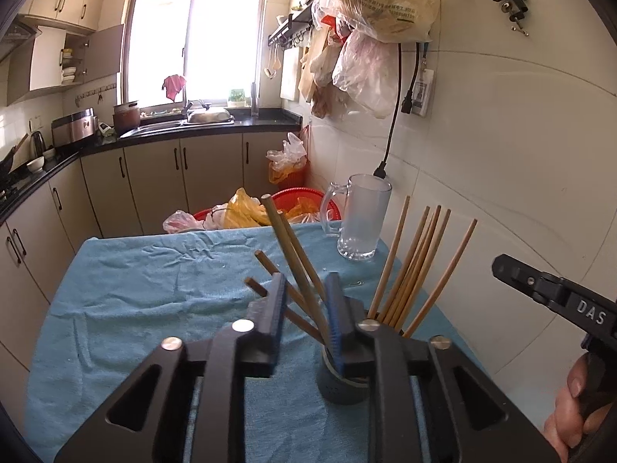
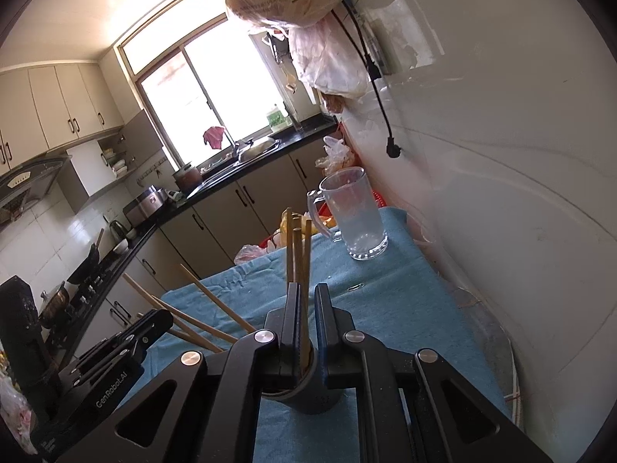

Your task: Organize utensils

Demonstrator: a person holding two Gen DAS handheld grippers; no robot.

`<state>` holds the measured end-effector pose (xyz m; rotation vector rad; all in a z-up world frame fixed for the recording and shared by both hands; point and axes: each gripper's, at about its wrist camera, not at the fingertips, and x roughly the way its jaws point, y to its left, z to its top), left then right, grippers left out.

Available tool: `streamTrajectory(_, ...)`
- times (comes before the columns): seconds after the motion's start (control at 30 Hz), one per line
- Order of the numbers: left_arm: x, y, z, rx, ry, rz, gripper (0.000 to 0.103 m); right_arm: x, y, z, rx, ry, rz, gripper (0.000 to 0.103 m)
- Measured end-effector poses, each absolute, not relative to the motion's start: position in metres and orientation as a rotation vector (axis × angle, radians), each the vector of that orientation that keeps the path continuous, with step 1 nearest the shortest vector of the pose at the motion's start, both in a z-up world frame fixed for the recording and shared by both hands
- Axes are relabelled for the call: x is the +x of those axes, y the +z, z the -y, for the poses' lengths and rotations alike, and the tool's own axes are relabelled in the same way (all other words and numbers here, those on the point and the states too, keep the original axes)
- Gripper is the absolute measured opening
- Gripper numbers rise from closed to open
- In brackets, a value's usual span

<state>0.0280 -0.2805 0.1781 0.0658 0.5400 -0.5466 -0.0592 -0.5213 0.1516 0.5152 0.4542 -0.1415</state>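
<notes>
A grey utensil cup (image 1: 341,386) stands on the blue cloth and holds several wooden chopsticks (image 1: 408,270). My left gripper (image 1: 304,301) is open right above the cup, with a few chopsticks (image 1: 293,254) leaning between its jaws. In the right wrist view my right gripper (image 2: 306,308) is nearly closed around a few upright chopsticks (image 2: 297,258) that stand in the same cup (image 2: 312,397). More chopsticks (image 2: 204,308) lean out to the left. The left gripper's body (image 2: 115,355) shows at lower left.
A glass mug (image 1: 360,220) stands at the table's far right corner, also in the right wrist view (image 2: 354,216). The tiled wall (image 1: 501,154) runs close along the right. A red basin (image 1: 300,200) with bags sits behind the table. Kitchen counter (image 1: 154,135) beyond.
</notes>
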Motion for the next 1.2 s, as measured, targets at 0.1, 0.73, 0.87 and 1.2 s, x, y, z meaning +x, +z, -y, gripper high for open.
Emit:
streamTrajectory(0.1,0.022,0.183,0.278,0.067,-0.546,-0.528,0.024,-0.071,0.155,0.521,0.522,-0.153,-0.439,0.023)
streamTrajectory(0.73,-0.013,0.171,0.226,0.082,-0.385,-0.506,0.083,-0.114,0.147,0.494,0.493,-0.26,-0.451,0.072)
streamTrajectory(0.87,-0.019,0.164,0.214,0.102,-0.323,-0.524,0.093,-0.119,0.146,0.481,0.45,-0.276,-0.458,0.081)
streamTrajectory(1.2,-0.053,0.155,0.184,0.224,-0.196,-0.514,0.103,-0.135,0.135,0.452,0.369,-0.317,-0.504,0.085)
